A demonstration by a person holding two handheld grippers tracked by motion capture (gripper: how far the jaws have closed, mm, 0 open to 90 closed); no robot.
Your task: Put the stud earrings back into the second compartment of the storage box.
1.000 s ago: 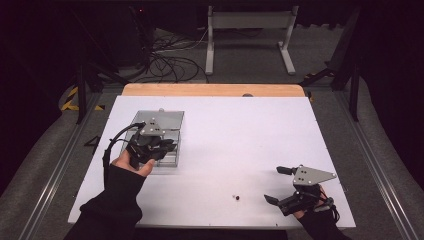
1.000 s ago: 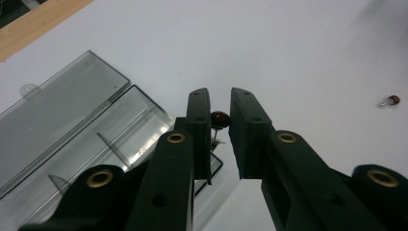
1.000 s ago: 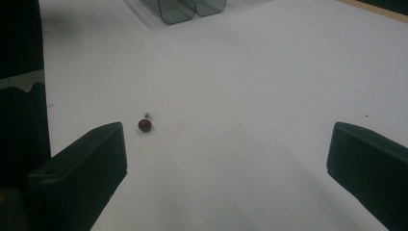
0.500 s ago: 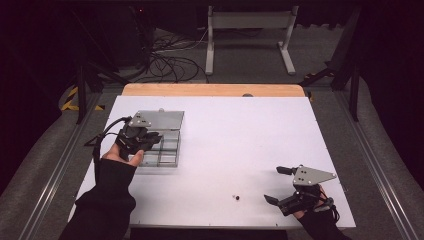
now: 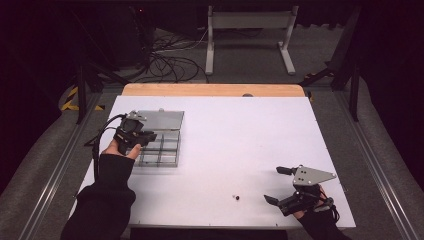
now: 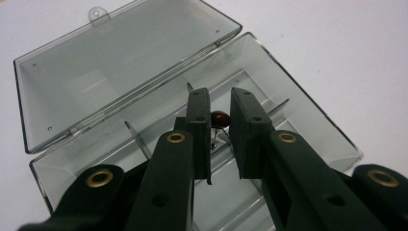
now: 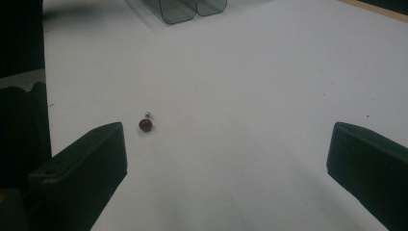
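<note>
My left gripper [image 5: 145, 136] hovers over the left part of a clear compartment box [image 5: 167, 152] whose lid [image 5: 162, 119] lies open at the far side. In the left gripper view the jaws stand close together, and my left gripper [image 6: 220, 100] is shut on a small dark red part [image 6: 220, 119] with thin wire legs, above the box's dividers [image 6: 137, 139]. My right gripper [image 5: 272, 184] rests open near the table's front right. A second small red part [image 5: 237, 197] lies on the white table [image 5: 240, 130], just ahead of my right gripper [image 7: 226, 144] and to the left [image 7: 145, 125].
The box's clear wall [image 6: 308, 108] and open lid [image 6: 120, 62] lie right under the left jaws. A wooden strip [image 5: 210, 90] runs along the table's far edge. Cables and a metal stand [image 5: 250, 35] sit on the floor beyond it.
My left hand has carried its gripper to the left and slightly lower over the box, jaws unchanged. The right gripper and the red part on the table have not moved.
</note>
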